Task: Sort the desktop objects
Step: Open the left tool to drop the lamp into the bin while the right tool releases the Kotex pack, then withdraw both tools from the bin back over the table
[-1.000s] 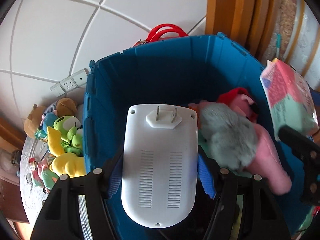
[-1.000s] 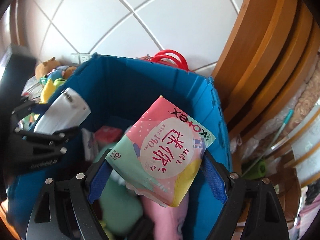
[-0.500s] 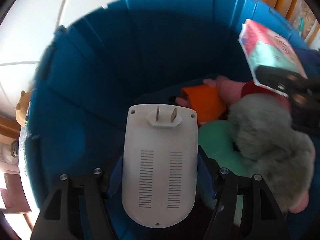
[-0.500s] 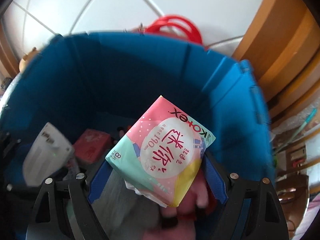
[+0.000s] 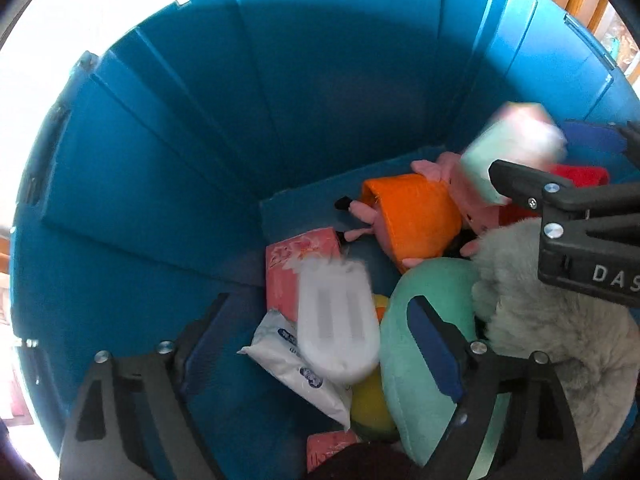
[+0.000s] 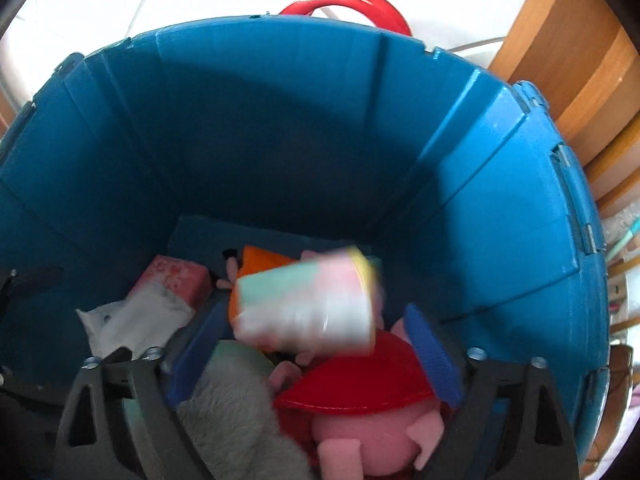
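Observation:
Both grippers hang over a deep blue bin (image 5: pixel 168 184) (image 6: pixel 280 140). My left gripper (image 5: pixel 316 320) is open; the white plug-in device (image 5: pixel 338 320) is blurred, falling free below it onto a white wipes pack (image 5: pixel 288 356) and a pink pack (image 5: pixel 296 260). My right gripper (image 6: pixel 312 332) is open; the pink-and-green pad packet (image 6: pixel 304 304) is blurred, dropping free above the plush toys. The packet also shows in the left wrist view (image 5: pixel 516 140).
The bin holds a pink pig plush in red (image 6: pixel 360 408), an orange-dressed plush (image 5: pixel 412 216), a grey furry plush (image 5: pixel 560 328) and a green plush (image 5: pixel 424 332). A red handle (image 6: pixel 348 0) shows behind the bin. Wooden furniture (image 6: pixel 576 56) stands at right.
Both grippers dipped further into the bin and opened. The white device and the pad packet left the jaws and are falling.

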Action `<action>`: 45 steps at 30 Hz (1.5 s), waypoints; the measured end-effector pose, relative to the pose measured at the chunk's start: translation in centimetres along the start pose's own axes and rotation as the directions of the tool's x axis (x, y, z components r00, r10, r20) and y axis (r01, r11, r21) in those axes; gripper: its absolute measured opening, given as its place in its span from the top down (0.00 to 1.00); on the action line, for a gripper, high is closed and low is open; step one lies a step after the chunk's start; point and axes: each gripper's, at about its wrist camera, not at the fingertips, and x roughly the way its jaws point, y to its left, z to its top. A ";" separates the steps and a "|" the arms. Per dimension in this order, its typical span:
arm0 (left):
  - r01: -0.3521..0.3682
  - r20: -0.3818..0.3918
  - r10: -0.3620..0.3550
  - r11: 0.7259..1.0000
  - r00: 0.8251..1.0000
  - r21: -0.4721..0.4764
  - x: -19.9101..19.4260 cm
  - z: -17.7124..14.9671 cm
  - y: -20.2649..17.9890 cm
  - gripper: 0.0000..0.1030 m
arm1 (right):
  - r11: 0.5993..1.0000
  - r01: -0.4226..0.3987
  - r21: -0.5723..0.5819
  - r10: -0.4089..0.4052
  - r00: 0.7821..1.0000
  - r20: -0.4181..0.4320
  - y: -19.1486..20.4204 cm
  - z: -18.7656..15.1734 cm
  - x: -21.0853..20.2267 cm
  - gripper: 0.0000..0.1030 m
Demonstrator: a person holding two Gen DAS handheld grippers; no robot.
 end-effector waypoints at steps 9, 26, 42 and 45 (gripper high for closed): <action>0.007 0.055 -0.009 1.000 0.998 0.025 -3.1 -1.4 -0.5 0.15 | 1.000 0.015 0.028 -0.016 0.999 0.043 -0.5 -1.1 -3.4 0.01; 0.040 0.230 -0.059 0.996 0.971 0.084 -15.9 -13.1 0.6 0.15 | 0.997 0.082 0.012 -0.083 0.990 0.117 2.6 -10.1 -15.6 0.00; 0.068 0.367 -0.083 0.996 0.927 0.052 -19.2 -26.8 6.9 0.15 | 0.995 0.091 -0.049 -0.081 0.981 0.176 9.0 -21.3 -19.7 0.00; 0.058 0.368 -0.057 0.998 0.928 0.011 -18.9 -29.0 10.1 0.15 | 0.996 0.068 -0.054 -0.057 0.981 0.187 10.9 -21.9 -20.5 0.00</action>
